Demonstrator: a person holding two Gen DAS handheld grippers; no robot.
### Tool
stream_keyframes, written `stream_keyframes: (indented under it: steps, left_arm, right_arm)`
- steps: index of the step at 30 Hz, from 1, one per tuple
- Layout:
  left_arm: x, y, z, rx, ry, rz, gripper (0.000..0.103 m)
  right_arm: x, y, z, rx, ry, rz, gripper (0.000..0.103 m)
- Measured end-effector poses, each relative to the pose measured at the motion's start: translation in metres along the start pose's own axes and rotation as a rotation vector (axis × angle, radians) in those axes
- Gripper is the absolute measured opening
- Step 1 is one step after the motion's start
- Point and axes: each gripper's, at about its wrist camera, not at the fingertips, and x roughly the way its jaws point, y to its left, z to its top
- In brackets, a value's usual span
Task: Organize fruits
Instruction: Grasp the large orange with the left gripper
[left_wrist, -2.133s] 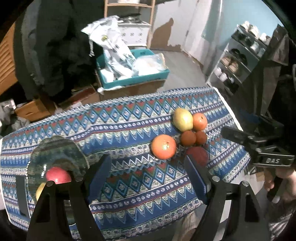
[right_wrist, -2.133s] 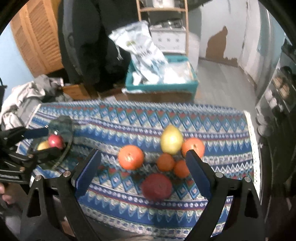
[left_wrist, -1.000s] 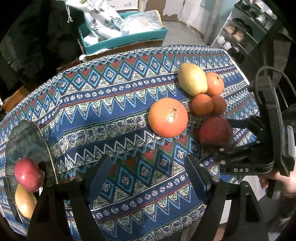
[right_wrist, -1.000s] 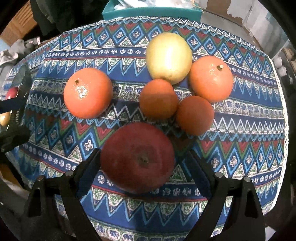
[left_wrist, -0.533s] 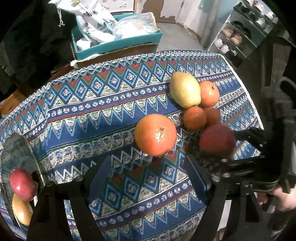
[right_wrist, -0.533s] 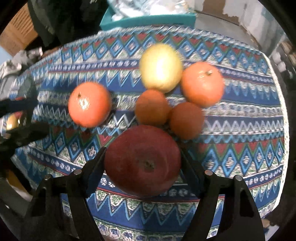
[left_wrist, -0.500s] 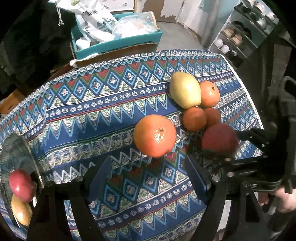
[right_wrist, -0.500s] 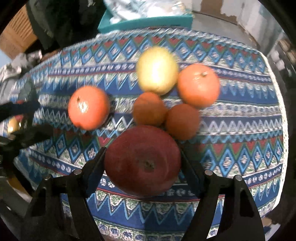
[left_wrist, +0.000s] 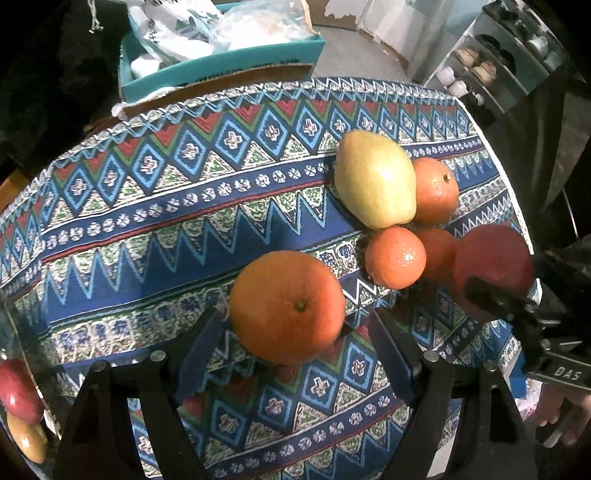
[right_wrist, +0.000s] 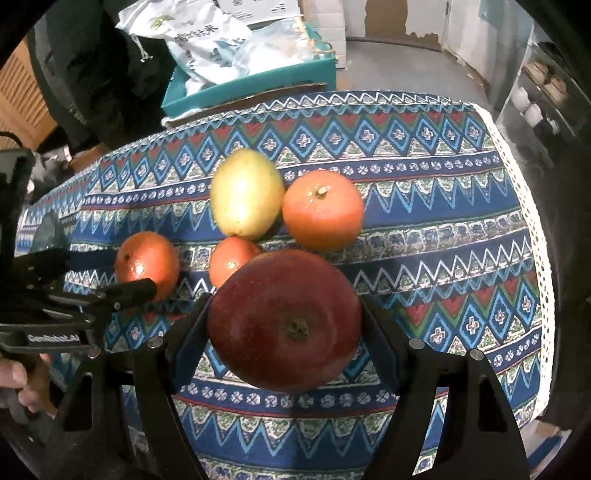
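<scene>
My right gripper is shut on a dark red apple and holds it above the patterned cloth; the apple also shows in the left wrist view. My left gripper is open, its fingers on either side of a large orange that lies on the cloth. A yellow-green pear, a second orange and two small tangerines lie in a cluster behind. A glass bowl at the far left holds a red apple and a yellow fruit.
The table under the blue patterned cloth ends close on the right. Behind it stands a teal box with plastic bags. Shelves with shoes stand at the right.
My right gripper closed on the dark red apple and lifted it off the cloth. My left gripper moved forward until its fingers flank the large orange.
</scene>
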Motion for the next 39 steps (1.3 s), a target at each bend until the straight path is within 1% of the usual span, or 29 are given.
stream_keyframes:
  steps: [5,9,13,16,19,20,21,25,30,35,39]
  left_arm:
    - [0.014,-0.003,0.006,0.009,0.019,0.016,0.082]
    - [0.024,0.000,0.007,-0.010,0.034,0.006,0.082]
    - [0.030,0.001,0.008,-0.007,0.032,0.012,0.082]
    - [0.032,-0.004,0.010,0.017,0.025,0.030,0.082]
    - [0.032,-0.006,0.010,0.028,0.018,0.039,0.078]
    - [0.033,-0.008,0.010,0.033,0.014,0.051,0.073]
    - [0.032,-0.009,0.010,0.041,0.006,0.065,0.071]
    - [0.031,-0.008,0.010,0.033,0.001,0.048,0.071]
    - [0.028,-0.002,0.001,0.033,0.005,0.050,0.070]
    - [0.014,0.007,-0.010,0.023,-0.004,0.046,0.070]
    - [-0.003,0.012,-0.015,0.012,-0.033,0.040,0.070]
  right_arm:
    - [-0.001,-0.003,0.001,0.004,-0.006,0.007,0.077]
    - [0.000,-0.005,0.003,0.007,-0.009,0.013,0.077]
    - [0.001,-0.004,0.005,0.010,-0.011,0.015,0.077]
    - [0.001,-0.004,0.005,0.010,-0.014,0.017,0.077]
    - [0.000,-0.004,0.005,0.010,-0.014,0.017,0.077]
    - [0.000,-0.005,0.005,0.009,-0.014,0.017,0.077]
    - [0.001,-0.005,0.005,0.008,-0.014,0.016,0.077]
    - [0.000,-0.004,0.007,0.005,-0.017,0.014,0.077]
    - [-0.001,-0.001,0.010,-0.013,-0.033,0.005,0.077]
    - [-0.005,0.001,0.013,-0.009,-0.046,0.007,0.077]
    - [-0.015,0.007,0.017,-0.018,-0.070,0.014,0.077]
